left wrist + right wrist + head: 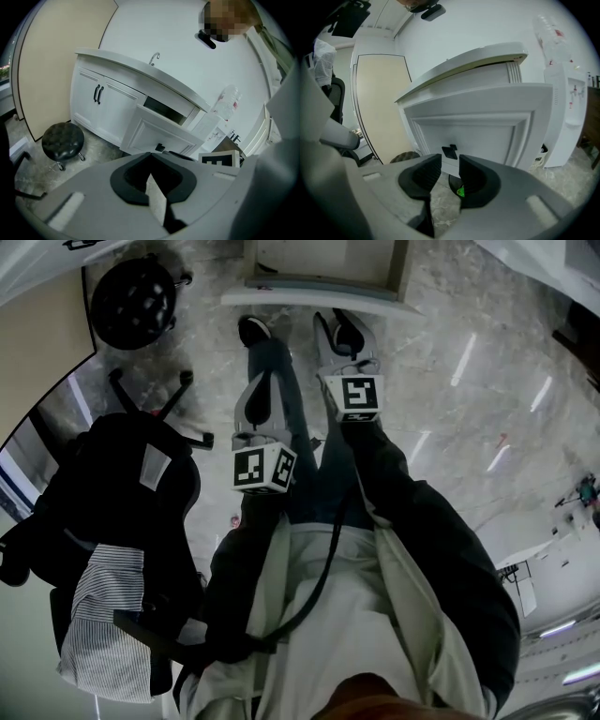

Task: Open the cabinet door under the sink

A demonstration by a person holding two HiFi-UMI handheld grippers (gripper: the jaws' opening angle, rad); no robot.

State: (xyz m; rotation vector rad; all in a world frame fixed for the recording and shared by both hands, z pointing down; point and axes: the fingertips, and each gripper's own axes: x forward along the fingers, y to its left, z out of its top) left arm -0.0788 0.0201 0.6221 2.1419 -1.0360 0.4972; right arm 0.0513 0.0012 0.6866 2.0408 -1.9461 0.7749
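Observation:
The white cabinet door (487, 124) under the sink counter (140, 70) stands swung out, with a dark opening (166, 108) behind it. Its small dark handle (450, 151) shows just beyond my right gripper (450, 165), which is open with nothing between the pads and stays short of the handle. In the left gripper view the same door (154, 131) and handle (160, 147) lie ahead of my left gripper (150, 158), whose tips meet with nothing in them. From the head view, both grippers (260, 395) (345, 341) point at the door's top edge (319, 298).
A black round stool (63, 139) stands left of the cabinet, below two closed doors (98, 93). A water dispenser (565, 117) stands to the right. An office chair with a striped shirt (112, 521) is at my left. A beige panel (382, 103) lines the left wall.

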